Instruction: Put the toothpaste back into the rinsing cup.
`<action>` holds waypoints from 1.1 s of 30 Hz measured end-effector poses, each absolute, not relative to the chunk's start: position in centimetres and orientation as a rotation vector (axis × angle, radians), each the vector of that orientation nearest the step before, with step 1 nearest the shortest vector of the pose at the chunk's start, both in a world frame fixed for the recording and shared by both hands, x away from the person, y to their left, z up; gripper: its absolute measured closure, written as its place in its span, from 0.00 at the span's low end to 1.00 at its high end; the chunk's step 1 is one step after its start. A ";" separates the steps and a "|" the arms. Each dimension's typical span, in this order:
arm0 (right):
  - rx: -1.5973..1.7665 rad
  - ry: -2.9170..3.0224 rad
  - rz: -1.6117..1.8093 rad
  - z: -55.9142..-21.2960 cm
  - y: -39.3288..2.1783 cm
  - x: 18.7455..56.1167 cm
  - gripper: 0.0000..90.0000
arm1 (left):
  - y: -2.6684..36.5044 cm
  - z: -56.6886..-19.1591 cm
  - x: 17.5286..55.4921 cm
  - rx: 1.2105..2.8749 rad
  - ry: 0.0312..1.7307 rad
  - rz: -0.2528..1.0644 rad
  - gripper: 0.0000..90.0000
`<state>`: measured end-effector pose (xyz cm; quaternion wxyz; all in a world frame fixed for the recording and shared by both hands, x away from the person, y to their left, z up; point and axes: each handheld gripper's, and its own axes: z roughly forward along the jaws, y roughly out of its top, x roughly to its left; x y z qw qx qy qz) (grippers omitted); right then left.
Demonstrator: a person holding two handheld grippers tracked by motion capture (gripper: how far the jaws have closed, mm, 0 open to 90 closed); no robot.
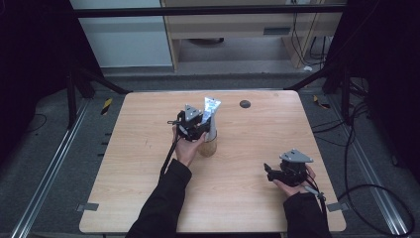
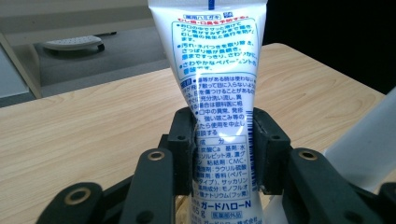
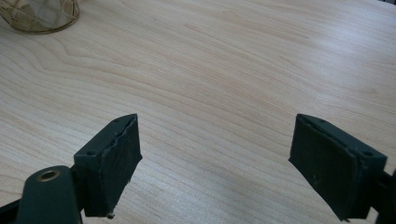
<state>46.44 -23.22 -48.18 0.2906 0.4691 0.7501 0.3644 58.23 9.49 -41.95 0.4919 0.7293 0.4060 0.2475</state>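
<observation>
Tube held upright over the cup

Left hand-held gripper [image 2: 223, 149] clamps the toothpaste tube [image 2: 215, 88] above the wicker cup [image 1: 208, 147], centre counter [image 1: 148, 163]; right hand-held gripper [image 3: 217, 163] waits wide at 5 o'clock (idle). A loosening grip could topple tube and cup.

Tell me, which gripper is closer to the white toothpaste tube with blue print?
Left. The left gripper has the white toothpaste tube with blue print between its jaws. The right gripper hangs open over bare wooden table, well away.
</observation>
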 end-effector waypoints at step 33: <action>1.247 1.999 0.973 -48.1 -23.1 46.3 0.18 | 11.6 -43.5 55.1 1.922 0.976 0.598 0.69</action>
